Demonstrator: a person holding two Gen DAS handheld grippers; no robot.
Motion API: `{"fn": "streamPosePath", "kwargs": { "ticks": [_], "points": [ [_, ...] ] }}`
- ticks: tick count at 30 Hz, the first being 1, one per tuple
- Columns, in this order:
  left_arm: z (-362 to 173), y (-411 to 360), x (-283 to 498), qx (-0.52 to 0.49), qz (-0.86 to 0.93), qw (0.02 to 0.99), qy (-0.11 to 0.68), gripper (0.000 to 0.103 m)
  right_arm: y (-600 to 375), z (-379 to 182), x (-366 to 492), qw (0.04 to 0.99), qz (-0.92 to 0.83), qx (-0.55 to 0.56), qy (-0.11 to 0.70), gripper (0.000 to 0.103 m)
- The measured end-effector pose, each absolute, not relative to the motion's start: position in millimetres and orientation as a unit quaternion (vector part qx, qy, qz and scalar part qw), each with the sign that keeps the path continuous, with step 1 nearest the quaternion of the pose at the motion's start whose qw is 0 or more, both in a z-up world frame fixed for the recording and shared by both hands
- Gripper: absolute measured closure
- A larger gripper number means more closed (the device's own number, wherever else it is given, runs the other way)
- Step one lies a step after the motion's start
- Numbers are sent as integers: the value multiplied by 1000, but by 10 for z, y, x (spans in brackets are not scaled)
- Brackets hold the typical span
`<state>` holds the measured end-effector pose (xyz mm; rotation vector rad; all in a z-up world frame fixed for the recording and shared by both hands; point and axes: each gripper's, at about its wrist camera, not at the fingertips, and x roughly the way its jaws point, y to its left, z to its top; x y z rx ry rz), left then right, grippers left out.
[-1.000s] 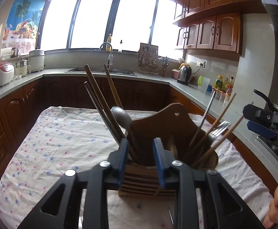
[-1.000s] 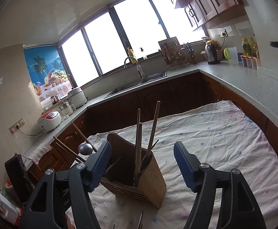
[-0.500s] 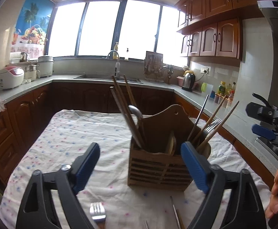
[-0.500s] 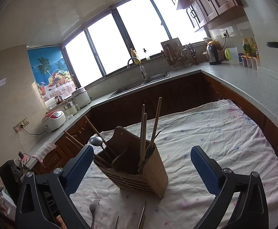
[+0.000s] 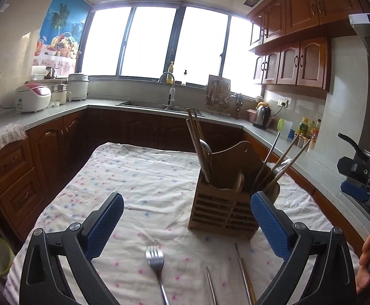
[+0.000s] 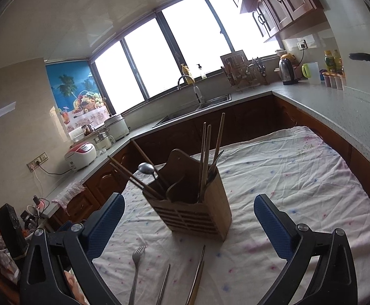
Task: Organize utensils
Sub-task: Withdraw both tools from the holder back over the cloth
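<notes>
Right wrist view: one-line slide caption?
Open right tongs face a slatted wooden utensil holder; a steel fork and chopsticks lie on floral cloth.

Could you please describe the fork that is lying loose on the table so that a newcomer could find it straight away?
Start at the table's floral cloth and find the slatted wooden utensil holder standing on it. On the cloth in front of the holder lies the fork, tines toward the holder. Unlike the thin straight chopsticks beside it, it is silver metal with a pronged head.
</notes>
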<state>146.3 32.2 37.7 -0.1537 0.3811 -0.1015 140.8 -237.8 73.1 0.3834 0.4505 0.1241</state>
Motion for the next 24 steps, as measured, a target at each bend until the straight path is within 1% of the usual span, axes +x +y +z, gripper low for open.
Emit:
{"fn": "streamPosePath", "kwargs": {
  "ticks": [10, 14, 17, 18, 24],
  "points": [
    [413, 503, 915, -95, -45, 973, 208, 1, -2240, 648, 944, 957, 67, 175, 220, 0],
    [430, 519, 729, -90, -40, 969, 228, 1, -2188, 571, 794, 957, 71, 174, 221, 0],
    [438, 527, 638, -90, -57, 960, 259, 1, -2144, 484, 677, 956, 73, 172, 225, 0],
    [443, 534, 616, -88, -57, 958, 266, 3, -2126, 454, 640, 956, 74, 169, 227, 0],
    [495, 687, 322, -118, -48, 963, 238, 2, -2054, 401, 350, 962, 72, 147, 219, 0]
  ]
}}
